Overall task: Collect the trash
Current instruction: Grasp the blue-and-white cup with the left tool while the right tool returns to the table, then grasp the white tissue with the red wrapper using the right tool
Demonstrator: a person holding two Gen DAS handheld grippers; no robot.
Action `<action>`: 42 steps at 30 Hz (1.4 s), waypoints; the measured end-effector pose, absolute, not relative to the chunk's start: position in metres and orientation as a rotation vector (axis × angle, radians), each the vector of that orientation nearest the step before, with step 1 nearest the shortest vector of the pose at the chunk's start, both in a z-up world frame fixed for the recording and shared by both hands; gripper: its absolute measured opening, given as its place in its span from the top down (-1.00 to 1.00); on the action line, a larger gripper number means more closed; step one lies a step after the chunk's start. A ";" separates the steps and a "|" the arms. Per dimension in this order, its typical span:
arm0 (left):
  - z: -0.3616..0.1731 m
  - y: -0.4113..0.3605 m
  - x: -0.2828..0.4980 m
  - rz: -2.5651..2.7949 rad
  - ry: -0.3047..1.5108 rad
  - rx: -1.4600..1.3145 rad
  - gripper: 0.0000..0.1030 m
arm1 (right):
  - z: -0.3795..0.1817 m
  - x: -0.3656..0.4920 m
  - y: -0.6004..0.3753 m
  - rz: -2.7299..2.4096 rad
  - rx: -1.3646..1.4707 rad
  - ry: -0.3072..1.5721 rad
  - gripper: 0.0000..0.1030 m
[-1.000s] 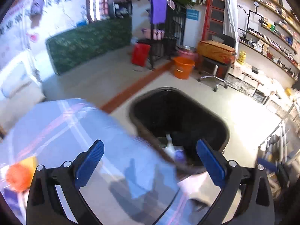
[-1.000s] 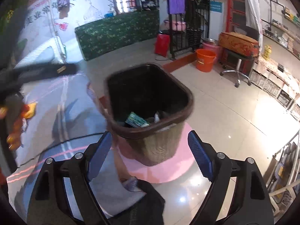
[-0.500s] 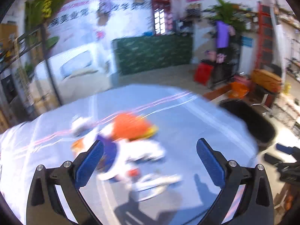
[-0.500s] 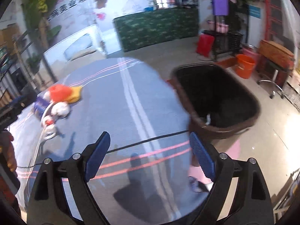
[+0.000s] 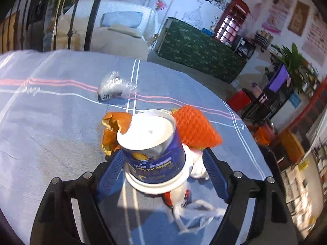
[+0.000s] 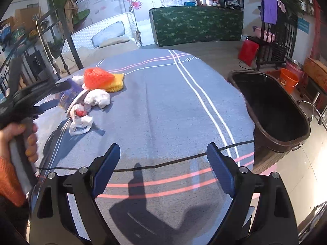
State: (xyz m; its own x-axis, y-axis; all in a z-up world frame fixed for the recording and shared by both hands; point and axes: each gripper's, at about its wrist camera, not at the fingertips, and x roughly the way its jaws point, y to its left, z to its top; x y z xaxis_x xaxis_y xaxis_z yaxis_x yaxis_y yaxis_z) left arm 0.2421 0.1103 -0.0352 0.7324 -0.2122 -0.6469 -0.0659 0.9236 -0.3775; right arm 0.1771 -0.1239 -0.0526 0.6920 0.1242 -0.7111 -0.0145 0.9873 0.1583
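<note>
A blue and white paper cup (image 5: 153, 149) lies on its side on the blue tablecloth, between the open fingers of my left gripper (image 5: 163, 167). The left finger is close to its side; I cannot tell if it touches. Around the cup lie an orange foam net (image 5: 194, 130), a crumpled yellow wrapper (image 5: 111, 130), white tissue (image 5: 196, 165) and a white plastic bag (image 5: 192, 214). A clear plastic wrapper (image 5: 114, 87) lies farther off. My right gripper (image 6: 163, 169) is open and empty above the table's near part. The same pile (image 6: 96, 94) is to its far left.
A dark brown waste bin (image 6: 271, 110) stands on the floor beside the table's right edge. A black cable (image 6: 163, 163) crosses the tablecloth (image 6: 163, 102) near my right gripper. The hand holding the left gripper (image 6: 22, 114) is at the left.
My left gripper has swung from the bin to the trash pile and now straddles the cup. My right gripper has turned from the bin to face the table.
</note>
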 end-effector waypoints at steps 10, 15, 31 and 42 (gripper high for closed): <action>-0.048 0.122 0.276 -0.020 0.811 -0.423 -0.32 | -0.052 0.178 -0.123 0.076 0.138 0.821 -0.66; -0.045 0.127 0.262 -0.037 0.794 -0.443 -0.31 | -0.050 0.184 -0.119 0.103 0.140 0.820 -0.66; -0.010 0.184 0.162 0.000 0.666 -0.466 -0.31 | -0.039 0.240 -0.017 0.462 0.002 0.818 -0.57; -0.013 0.216 0.141 0.080 0.665 -0.431 -0.31 | -0.069 0.289 0.069 0.552 -0.273 0.950 -0.33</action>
State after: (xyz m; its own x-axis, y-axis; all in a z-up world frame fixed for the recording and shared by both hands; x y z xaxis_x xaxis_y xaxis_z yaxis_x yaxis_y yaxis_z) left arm 0.1410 0.2162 -0.0130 0.7875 -0.0641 -0.6129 -0.2077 0.9088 -0.3619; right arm 0.2891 0.0690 -0.0687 0.4582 0.3253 -0.8272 -0.5580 0.8297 0.0172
